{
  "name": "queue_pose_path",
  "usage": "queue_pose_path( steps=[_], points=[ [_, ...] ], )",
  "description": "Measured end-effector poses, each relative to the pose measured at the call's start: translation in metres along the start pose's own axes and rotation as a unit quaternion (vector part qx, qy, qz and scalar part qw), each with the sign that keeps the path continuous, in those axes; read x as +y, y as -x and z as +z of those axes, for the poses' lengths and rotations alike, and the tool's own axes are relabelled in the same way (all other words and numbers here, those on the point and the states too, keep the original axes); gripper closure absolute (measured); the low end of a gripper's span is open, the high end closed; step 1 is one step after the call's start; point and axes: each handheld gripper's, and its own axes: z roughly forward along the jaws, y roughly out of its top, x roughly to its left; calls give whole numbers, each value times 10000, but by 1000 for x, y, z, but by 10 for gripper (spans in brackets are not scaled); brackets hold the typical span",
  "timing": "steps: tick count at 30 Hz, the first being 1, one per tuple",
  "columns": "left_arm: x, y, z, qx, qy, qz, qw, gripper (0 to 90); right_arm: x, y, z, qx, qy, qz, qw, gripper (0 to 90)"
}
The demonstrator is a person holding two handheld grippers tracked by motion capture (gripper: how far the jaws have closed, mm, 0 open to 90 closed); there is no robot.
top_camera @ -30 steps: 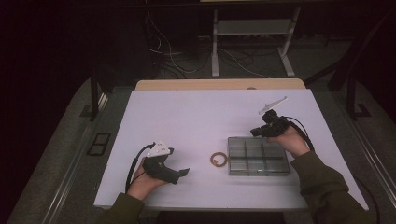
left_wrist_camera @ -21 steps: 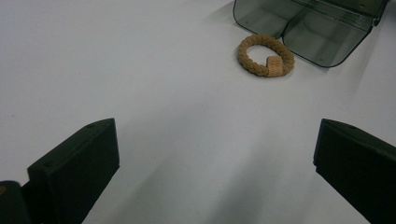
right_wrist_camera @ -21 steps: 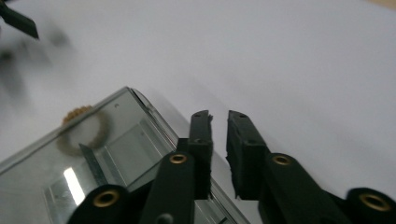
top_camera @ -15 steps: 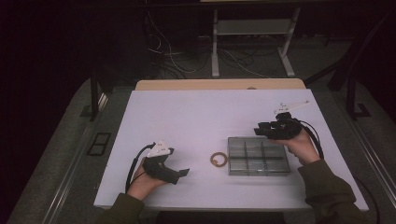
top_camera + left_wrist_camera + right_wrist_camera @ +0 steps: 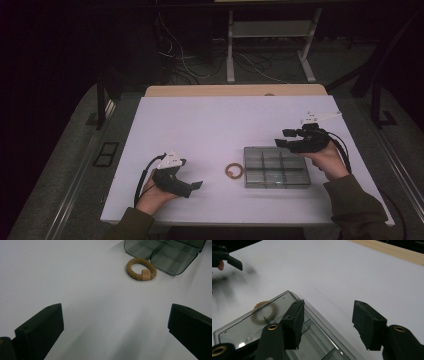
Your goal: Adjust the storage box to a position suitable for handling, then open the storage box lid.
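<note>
A braided tan ring (image 5: 233, 171) lies on the white table (image 5: 215, 125), just left of a clear grey compartment box (image 5: 276, 167). My left gripper (image 5: 196, 185) rests near the front edge, open, pointing right toward the ring with a gap of bare table between. In the left gripper view the ring (image 5: 141, 268) and a corner of the box (image 5: 165, 255) lie ahead of the open left gripper (image 5: 115, 327). My right gripper (image 5: 281, 140) hovers over the box's far right corner, open and empty. Its own view shows the right gripper (image 5: 329, 322) above the box (image 5: 262, 327), the ring (image 5: 263, 312) seen through the lid.
A wooden strip (image 5: 235, 90) runs along the table's far edge. Beyond it are metal stand legs (image 5: 230, 50) and cables on a dark floor. The left gripper (image 5: 227, 257) shows far off in the right gripper view.
My right gripper has drifted a little to the right and toward me over the box's far right corner. The left gripper, ring and box have stayed put.
</note>
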Motion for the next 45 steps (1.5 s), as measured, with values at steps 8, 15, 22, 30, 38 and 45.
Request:
queue_pose_path(
  steps=[8,15,22,30,38,45],
  points=[
    [0,1,0,-12,-4,25,10000,0,-10,1,-24,-119,284,49,9995,395],
    [1,2,2,-53,1,30,10000,0,-26,5,-43,-195,411,172,9988,391],
    [1,3,2,-74,-13,56,10000,0,-48,9,-60,-287,457,331,9980,425],
    [2,4,3,-153,26,38,9999,0,-68,9,-73,-460,474,418,9969,536],
    [8,11,4,-262,229,48,9994,67,-87,7,-76,-484,329,406,9975,706],
    [17,20,11,-455,417,65,9981,266,-97,5,-76,-375,223,403,9982,831]
  ],
)
